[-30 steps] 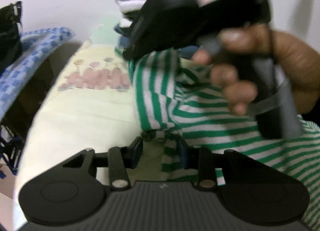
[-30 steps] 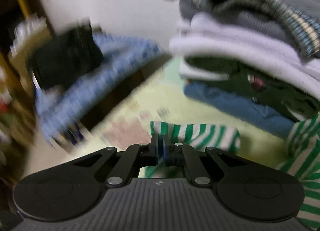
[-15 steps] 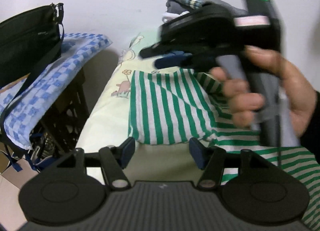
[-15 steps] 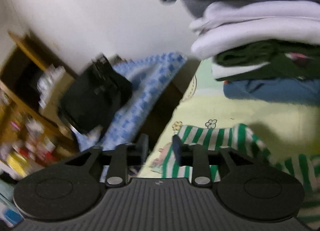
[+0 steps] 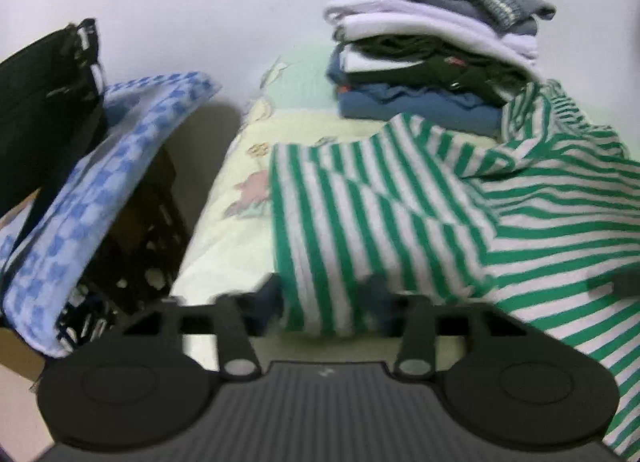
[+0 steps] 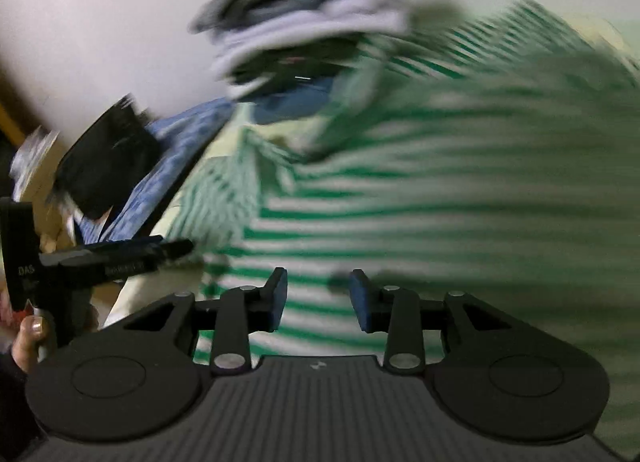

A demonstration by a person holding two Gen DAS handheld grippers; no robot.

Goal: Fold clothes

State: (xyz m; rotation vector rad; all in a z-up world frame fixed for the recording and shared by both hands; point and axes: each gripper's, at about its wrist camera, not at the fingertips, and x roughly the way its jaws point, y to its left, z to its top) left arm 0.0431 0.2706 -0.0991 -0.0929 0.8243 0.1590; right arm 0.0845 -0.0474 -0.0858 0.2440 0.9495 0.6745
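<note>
While spread wide, left tool [image 5: 323, 302] straddles striped shirt [image 5: 400, 214] corner.

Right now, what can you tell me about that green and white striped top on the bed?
The green and white striped top looks like soft knit fabric. It lies rumpled and partly folded on the pale yellow printed bedsheet, one flap turned over with its stripes running the other way. Its far edge rises against the stack of folded clothes. Its near hem sits between the open fingers of the left gripper; whether they touch is unclear.
</note>
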